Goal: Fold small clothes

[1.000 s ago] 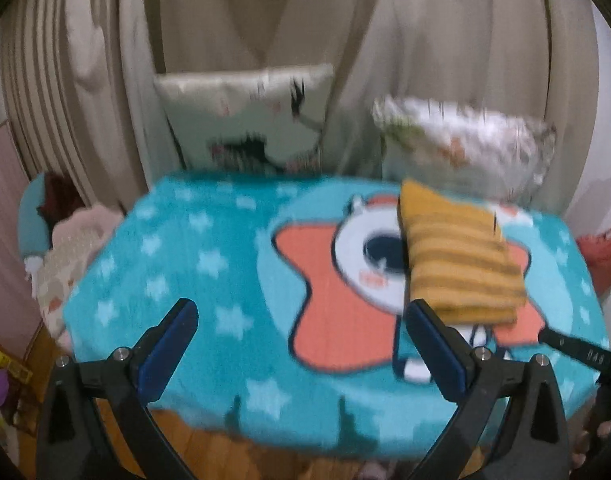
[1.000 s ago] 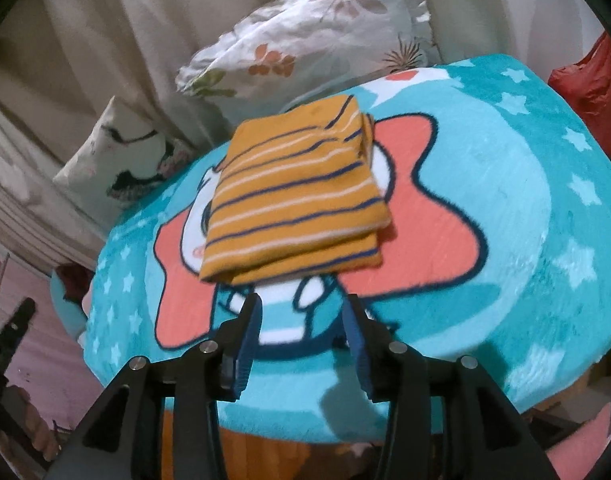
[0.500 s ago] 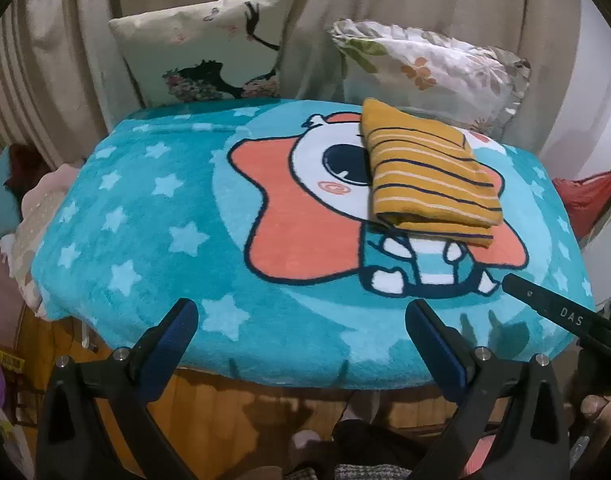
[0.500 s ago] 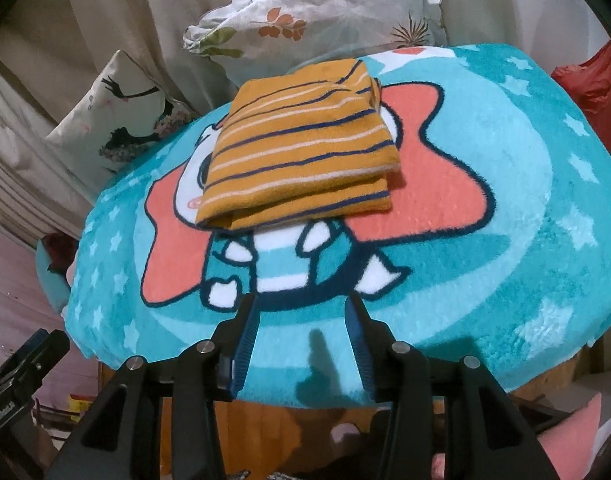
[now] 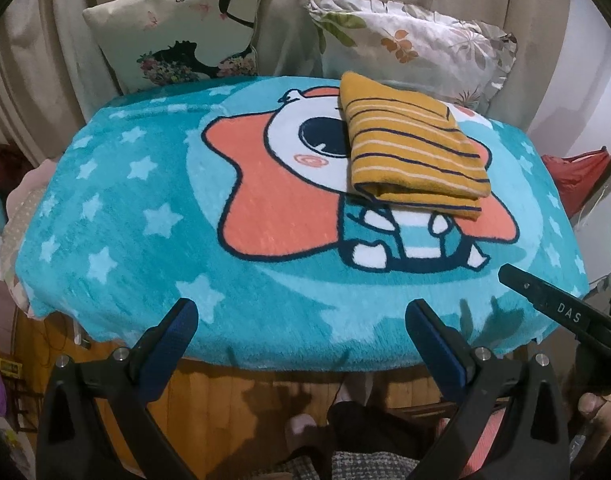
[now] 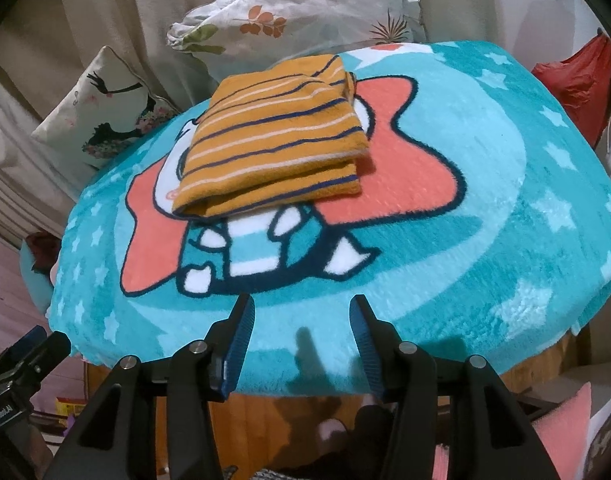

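A mustard-yellow garment with navy and white stripes (image 5: 413, 148) lies folded into a neat rectangle on the teal cartoon blanket (image 5: 145, 200), toward its far right; it also shows in the right wrist view (image 6: 273, 148). My left gripper (image 5: 301, 320) is open wide and empty, over the blanket's near edge, well short of the garment. My right gripper (image 6: 301, 320) is open and empty, also at the near edge, in front of the garment. The right gripper's black body shows at the right of the left wrist view (image 5: 561, 312).
Two cushions lean against beige curtains behind the blanket: a silhouette-print one (image 5: 177, 28) and a floral one (image 5: 409, 40). A red bag (image 6: 573, 80) sits to the right. The wooden table front (image 5: 209, 384) and floor lie below the blanket edge.
Both grippers have pulled back toward the near edge and lifted away from the folded garment, which now looks farther off. The garment has stayed in place.
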Demonstrator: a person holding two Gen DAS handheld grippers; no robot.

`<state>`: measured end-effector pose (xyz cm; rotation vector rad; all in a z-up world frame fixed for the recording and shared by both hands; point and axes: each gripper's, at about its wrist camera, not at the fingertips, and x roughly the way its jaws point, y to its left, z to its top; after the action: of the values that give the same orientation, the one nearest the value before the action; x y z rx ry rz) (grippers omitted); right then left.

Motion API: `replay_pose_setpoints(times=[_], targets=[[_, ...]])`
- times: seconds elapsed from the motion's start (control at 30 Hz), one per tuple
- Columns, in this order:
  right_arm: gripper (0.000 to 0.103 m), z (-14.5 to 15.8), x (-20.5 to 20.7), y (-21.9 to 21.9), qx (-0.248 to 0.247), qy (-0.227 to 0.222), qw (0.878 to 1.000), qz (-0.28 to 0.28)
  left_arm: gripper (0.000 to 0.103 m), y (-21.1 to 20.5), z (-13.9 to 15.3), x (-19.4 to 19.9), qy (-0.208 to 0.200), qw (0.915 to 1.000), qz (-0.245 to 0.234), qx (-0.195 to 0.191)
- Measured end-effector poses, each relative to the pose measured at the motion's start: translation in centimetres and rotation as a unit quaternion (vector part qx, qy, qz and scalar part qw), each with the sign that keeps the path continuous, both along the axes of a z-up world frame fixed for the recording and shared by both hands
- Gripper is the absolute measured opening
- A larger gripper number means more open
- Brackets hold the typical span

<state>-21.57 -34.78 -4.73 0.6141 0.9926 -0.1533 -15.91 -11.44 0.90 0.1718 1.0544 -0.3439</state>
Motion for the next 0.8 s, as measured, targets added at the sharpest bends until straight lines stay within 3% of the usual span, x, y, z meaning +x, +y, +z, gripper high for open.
replay_pose_setpoints(times=[0.8], targets=[[0.056,-0.61,0.28,0.64,-0.001,0.009,1.000,0.002,0.103,-0.06,-0.94,0.24,0.022,0.9998,0.004,0.000]])
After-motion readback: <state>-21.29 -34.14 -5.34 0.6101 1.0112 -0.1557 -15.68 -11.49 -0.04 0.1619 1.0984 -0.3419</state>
